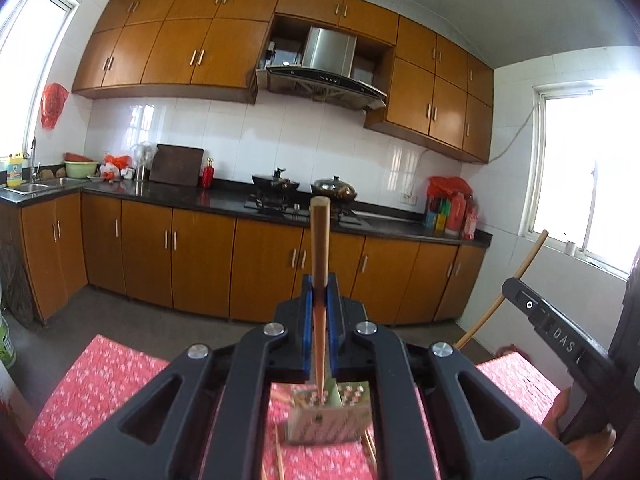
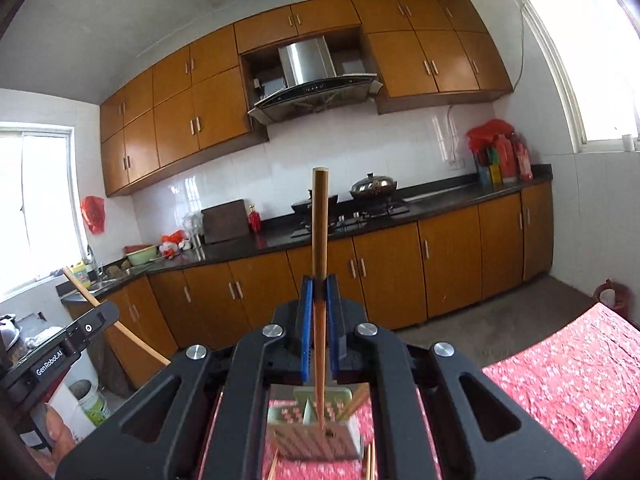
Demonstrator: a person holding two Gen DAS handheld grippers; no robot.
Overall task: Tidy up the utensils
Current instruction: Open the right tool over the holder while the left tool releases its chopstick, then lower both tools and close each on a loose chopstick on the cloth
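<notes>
My left gripper (image 1: 320, 280) is shut on a wooden chopstick (image 1: 320, 236) that stands upright between the blue pads, its lower tip over a metal utensil holder (image 1: 326, 420) on the red floral tablecloth (image 1: 100, 384). My right gripper (image 2: 319, 282) is shut on another wooden chopstick (image 2: 320, 220), also upright, its tip down at the same holder (image 2: 316, 432). The right gripper with its chopstick (image 1: 516, 276) shows at the right of the left wrist view; the left gripper's chopstick (image 2: 112, 316) shows at the left of the right wrist view. Loose chopsticks (image 1: 280, 456) lie beside the holder.
Ahead is a kitchen counter (image 1: 224, 200) with a stove, two lidded pots (image 1: 334, 188), a cutting board (image 1: 176, 164), a red bottle and a sink (image 1: 28, 188). Brown cabinets run above and below. A white bucket (image 2: 90, 400) stands on the floor.
</notes>
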